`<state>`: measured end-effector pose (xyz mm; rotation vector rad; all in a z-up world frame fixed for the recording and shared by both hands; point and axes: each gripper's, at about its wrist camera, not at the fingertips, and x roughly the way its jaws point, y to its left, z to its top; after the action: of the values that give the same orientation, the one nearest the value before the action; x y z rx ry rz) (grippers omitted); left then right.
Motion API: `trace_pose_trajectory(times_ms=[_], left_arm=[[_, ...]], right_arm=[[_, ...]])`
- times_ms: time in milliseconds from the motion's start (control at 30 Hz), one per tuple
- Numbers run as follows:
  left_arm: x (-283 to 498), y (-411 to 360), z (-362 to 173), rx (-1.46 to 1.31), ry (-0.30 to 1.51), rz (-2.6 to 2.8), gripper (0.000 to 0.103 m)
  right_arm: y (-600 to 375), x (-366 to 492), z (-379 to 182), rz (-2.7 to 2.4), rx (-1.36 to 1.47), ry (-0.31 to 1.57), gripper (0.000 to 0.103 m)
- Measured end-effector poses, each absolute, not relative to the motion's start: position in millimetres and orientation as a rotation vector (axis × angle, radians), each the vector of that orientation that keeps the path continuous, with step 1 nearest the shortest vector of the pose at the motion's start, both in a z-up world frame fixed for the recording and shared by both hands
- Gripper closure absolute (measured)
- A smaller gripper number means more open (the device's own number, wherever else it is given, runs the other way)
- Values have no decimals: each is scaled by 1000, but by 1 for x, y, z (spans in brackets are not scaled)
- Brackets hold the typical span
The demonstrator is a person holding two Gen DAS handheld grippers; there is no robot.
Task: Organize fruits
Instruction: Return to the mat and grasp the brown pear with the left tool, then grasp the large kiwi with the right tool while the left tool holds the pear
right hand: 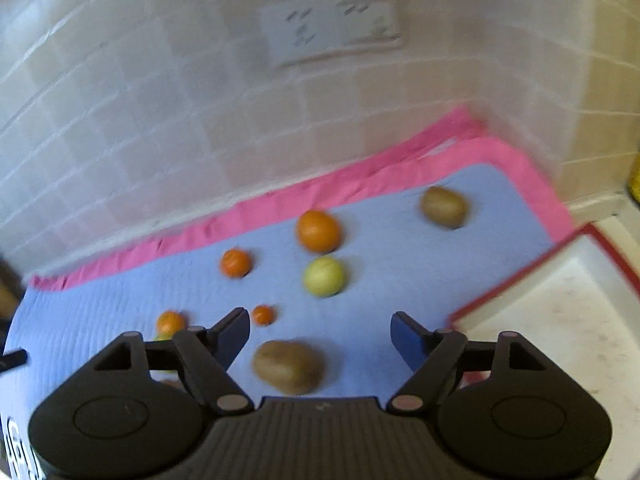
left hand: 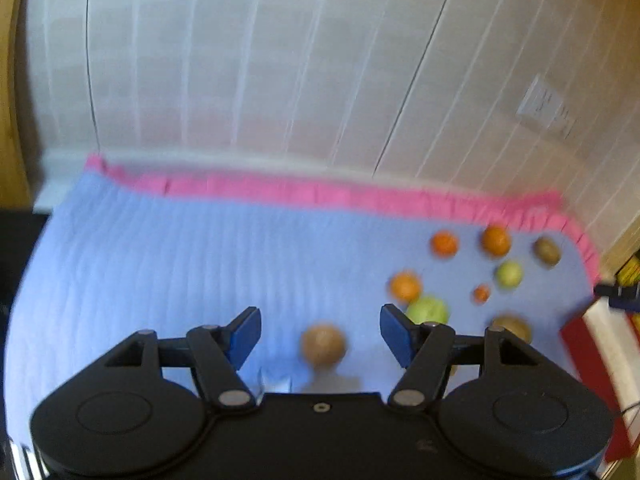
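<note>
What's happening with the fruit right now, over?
Left gripper open, empty, a kiwi between its fingers. Right gripper open, empty, above another kiwi. Oranges and green apples loose on the blue mat. Nothing blocking.

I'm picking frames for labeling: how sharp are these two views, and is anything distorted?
Left wrist view: motion blur smears the fruits, such as the brown fruit; fisheye bends the wall tiles. Right wrist view: softer blur on the orange and wall socket; both gripper bodies stay sharp.
</note>
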<state>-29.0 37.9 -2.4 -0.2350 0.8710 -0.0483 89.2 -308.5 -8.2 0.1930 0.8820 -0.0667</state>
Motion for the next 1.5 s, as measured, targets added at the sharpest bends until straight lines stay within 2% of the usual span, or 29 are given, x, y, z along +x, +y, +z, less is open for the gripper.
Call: trace_pose_trajectory(times_ms=[333, 633, 667, 733, 833, 933, 1067, 1267, 1500], left_arm=[[-3, 11, -79, -98, 986, -76, 25], [23, -6, -104, 20, 1008, -120, 25], [25, -5, -106, 17, 1011, -122, 29], [27, -6, -106, 28, 1004, -125, 34], [28, -8, -107, 64, 994, -114, 53], [30, -5, -106, 33, 993, -115, 54], [27, -5, -104, 25, 982, -110, 54], [22, -9, -100, 27, 965, -108, 55], [15, -26, -63, 64, 872, -146, 55]], right_arm=[[-284, 112, -85, -6, 266, 998, 24], [-264, 124, -122, -58, 102, 984, 24], [-264, 128, -126, -59, 105, 990, 24], [-266, 134, -131, -51, 125, 999, 24], [-269, 139, -138, -31, 164, 1013, 24], [-271, 140, -141, -32, 200, 1013, 25], [-272, 139, -142, -52, 200, 1005, 33], [-272, 133, -140, -53, 203, 979, 34], [-279, 111, -108, -35, 248, 888, 34]])
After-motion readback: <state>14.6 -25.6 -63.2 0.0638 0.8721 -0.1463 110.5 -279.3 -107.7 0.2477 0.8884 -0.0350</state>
